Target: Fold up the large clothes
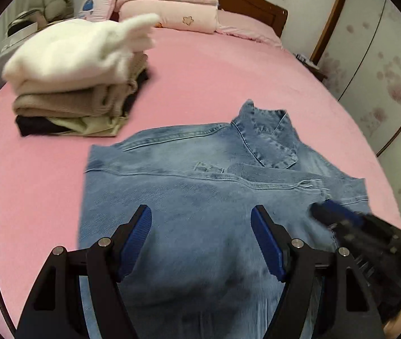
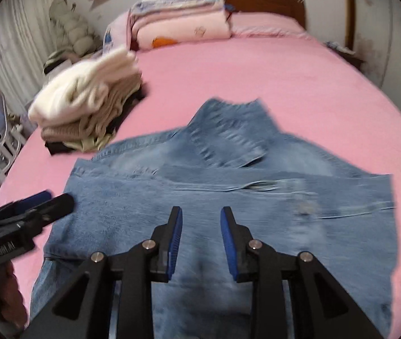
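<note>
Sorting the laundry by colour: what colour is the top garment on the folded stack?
White, maybe cream; the top garment shows best in the left wrist view.

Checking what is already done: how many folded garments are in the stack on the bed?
4 visible in the stack left of the denim jacket: white on top, beige beneath, then pale green beside black at the bottom. More may be hidden.

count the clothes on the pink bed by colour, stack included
Blue denim: 1, the denim garment spread flat
White: 1, the white knit on top of the stack
Beige: 1, the beige knit under it
Pale green: 1, the pale green piece near the bottom
Black: 1, the black piece near the bottom
Total: 5 that can be told apart; the stack may hide more
</note>
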The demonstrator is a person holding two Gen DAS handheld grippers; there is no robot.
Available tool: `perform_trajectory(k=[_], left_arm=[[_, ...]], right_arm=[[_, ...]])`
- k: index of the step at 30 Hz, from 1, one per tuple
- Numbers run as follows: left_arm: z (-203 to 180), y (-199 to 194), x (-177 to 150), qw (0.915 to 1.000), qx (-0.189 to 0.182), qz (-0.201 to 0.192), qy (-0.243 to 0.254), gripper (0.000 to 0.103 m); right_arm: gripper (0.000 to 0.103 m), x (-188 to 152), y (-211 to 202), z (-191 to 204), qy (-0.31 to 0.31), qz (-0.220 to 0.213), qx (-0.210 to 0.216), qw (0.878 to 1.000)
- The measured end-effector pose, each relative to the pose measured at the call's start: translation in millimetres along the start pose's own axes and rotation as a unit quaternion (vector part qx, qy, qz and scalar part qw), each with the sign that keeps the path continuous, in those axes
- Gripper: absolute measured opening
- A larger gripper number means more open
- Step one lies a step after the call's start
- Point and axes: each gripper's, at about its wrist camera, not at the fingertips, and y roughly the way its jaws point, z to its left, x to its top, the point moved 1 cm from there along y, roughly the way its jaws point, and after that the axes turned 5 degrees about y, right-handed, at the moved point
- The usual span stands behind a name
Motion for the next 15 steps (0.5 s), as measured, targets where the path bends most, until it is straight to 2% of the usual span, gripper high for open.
perform_trajectory(k=[3, 6, 8, 9, 10, 11, 13, 15], left_arm=[[-3, 35, 3, 0.9997, 0.008, 0.023, -0.003, 0.071], [8, 68, -4, 0.9977, 0.033, 0.059, -0.011, 0.071], [17, 75, -10, 0.9972, 0.037, 0.063, -0.011, 0.071], [20, 77, -12, 0.9974, 0.035, 0.062, -0.009, 0.071], [23, 76, -13, 0.9977, 0.033, 0.06, -0.007, 0.071], [24, 76, -14, 0.9979, 0.032, 0.057, -0.002, 0.071], [25, 75, -15, 0.998, 0.031, 0.054, 0.006, 0.071], [26, 74, -15, 0.9982, 0.027, 0.054, 0.008, 0.071]], right_arm=[[0.028, -3, 30, -13, 0.002, 0.022, -0.019, 1.0], [0.028, -8, 48, -43, 0.01, 0.034, -0.064, 0.997], [0.026, -10, 46, -69, 0.019, 0.023, -0.1, 0.995], [0.017, -11, 43, -79, 0.024, 0.021, -0.098, 0.995], [0.003, -12, 40, -92, 0.033, 0.02, -0.098, 0.994], [0.0, -12, 36, -103, 0.039, 0.02, -0.101, 0.994], [0.0, -14, 30, -113, 0.051, 0.023, -0.071, 0.996], [0.0, -15, 26, -116, 0.057, 0.027, -0.06, 0.996]])
